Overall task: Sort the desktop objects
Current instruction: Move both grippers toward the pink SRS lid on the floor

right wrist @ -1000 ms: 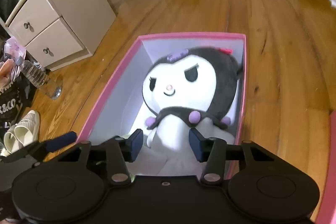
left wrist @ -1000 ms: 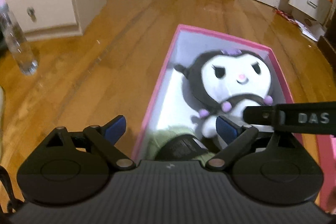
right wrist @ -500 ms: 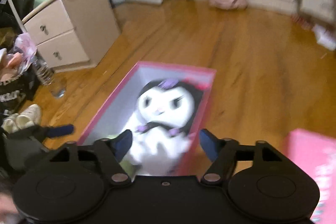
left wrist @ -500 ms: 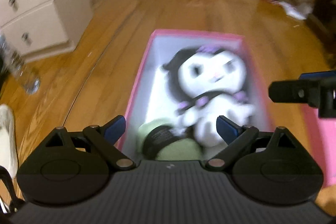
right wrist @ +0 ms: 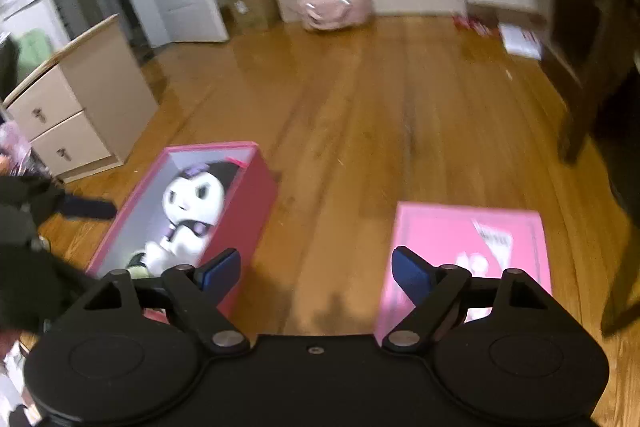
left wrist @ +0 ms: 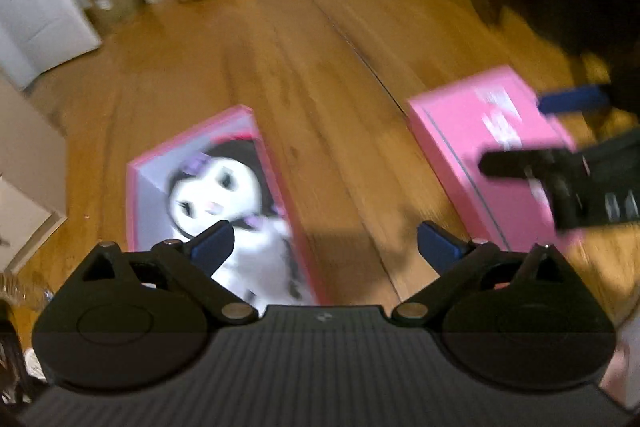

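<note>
An open pink box (left wrist: 256, 131) (right wrist: 256, 195) lies on the wooden floor with a black-and-white plush doll (left wrist: 224, 187) (right wrist: 192, 199) inside. A flat pink lid (left wrist: 480, 147) (right wrist: 464, 239) lies to its right. My left gripper (left wrist: 324, 247) is open and empty, high above the floor between box and lid. My right gripper (right wrist: 316, 271) is open and empty, also high between them. The right gripper shows in the left wrist view (left wrist: 560, 163) over the lid.
A beige drawer cabinet (right wrist: 76, 107) stands left of the box. A pink bag (right wrist: 336, 7) and cardboard boxes (right wrist: 252, 3) sit by the far wall. Dark furniture legs (right wrist: 580, 107) stand at the right. Papers (right wrist: 520, 41) lie on the floor at the back right.
Both grippers have risen and pulled back from the box and swung right. The right gripper's jaws have opened wider. The pink lid has come into view.
</note>
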Motion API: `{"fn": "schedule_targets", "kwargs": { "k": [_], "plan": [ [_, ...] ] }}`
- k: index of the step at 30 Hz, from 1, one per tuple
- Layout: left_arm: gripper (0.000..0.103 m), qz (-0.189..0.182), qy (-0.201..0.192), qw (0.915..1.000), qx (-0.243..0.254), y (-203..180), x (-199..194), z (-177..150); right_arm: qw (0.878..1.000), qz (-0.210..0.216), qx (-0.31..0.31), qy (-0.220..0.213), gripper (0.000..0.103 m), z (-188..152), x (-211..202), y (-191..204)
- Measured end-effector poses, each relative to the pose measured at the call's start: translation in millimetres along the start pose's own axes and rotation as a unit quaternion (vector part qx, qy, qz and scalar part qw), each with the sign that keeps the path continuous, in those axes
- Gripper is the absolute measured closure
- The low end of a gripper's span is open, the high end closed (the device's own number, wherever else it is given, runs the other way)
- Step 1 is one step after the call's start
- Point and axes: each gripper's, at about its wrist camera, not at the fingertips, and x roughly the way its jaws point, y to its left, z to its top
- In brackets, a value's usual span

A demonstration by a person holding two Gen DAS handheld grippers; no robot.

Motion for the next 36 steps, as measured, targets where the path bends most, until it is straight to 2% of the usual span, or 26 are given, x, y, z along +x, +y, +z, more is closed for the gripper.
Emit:
{"fn": "schedule_targets", "kwargs": {
  "k": [3,4,6,9,12,13,16,18,19,22,25,31,36],
  "plan": [
    [0.003,0.022,0.030,0.9990,0.026,-33.3,18.7,1.1,1.000,-0.004,0.022,0.008,0.016,-8.3,3.5,-21.6],
    [0.003,0.020,0.025,0.9991,0.027,-42.6,24.4,2.2,1.000,-0.005,0.027,0.009,0.016,-10.9,4.2,-28.3],
    [0.003,0.014,0.010,0.9995,0.027,-60.8,35.3,4.8,1.000,-0.005,0.030,0.007,0.016,-15.2,3.6,-44.2],
    [0.003,-0.015,-0.033,0.9993,-0.005,-73.9,47.4,8.1,0.999,-0.005,0.034,0.003,0.016,-21.6,2.7,-68.2],
    [0.003,-0.045,-0.077,0.9953,-0.038,-86.5,59.4,11.4,0.999,-0.004,0.038,-0.001,0.015,-27.9,1.8,-92.1],
    [0.003,-0.036,-0.079,0.9957,-0.033,-93.6,67.5,15.4,0.999,-0.004,0.041,-0.002,0.014,-29.7,2.1,-101.4],
    [0.003,-0.017,-0.083,0.9953,-0.046,-104.5,85.6,19.9,0.994,-0.003,0.108,0.004,0.014,-33.5,22.4,-151.0],
    [0.003,-0.042,-0.085,0.9924,-0.079,-102.6,98.0,22.2,0.986,-0.020,0.164,0.037,0.014,-40.2,39.6,-184.3],
    [0.003,-0.063,-0.074,0.9903,-0.100,-101.1,108.0,22.7,0.981,-0.023,0.185,0.045,0.014,-45.5,44.9,-198.3],
    [0.003,-0.081,-0.053,0.9852,-0.141,-100.0,131.5,17.3,0.976,-0.014,0.215,0.034,0.014,-58.1,48.4,-226.6],
    [0.003,-0.078,-0.033,0.9843,-0.155,-102.0,149.0,7.0,0.977,-0.012,0.212,0.038,0.014,-65.2,53.7,-239.0],
    [0.003,-0.118,-0.014,0.9673,-0.224,-91.7,170.8,-9.5,0.980,0.009,0.190,0.054,0.014,-69.7,66.7,-238.0],
    [0.003,-0.140,-0.021,0.9631,-0.229,-96.3,180.1,-8.8,0.983,0.018,0.168,0.069,0.014,-72.4,78.4,-236.0]
  ]
}}
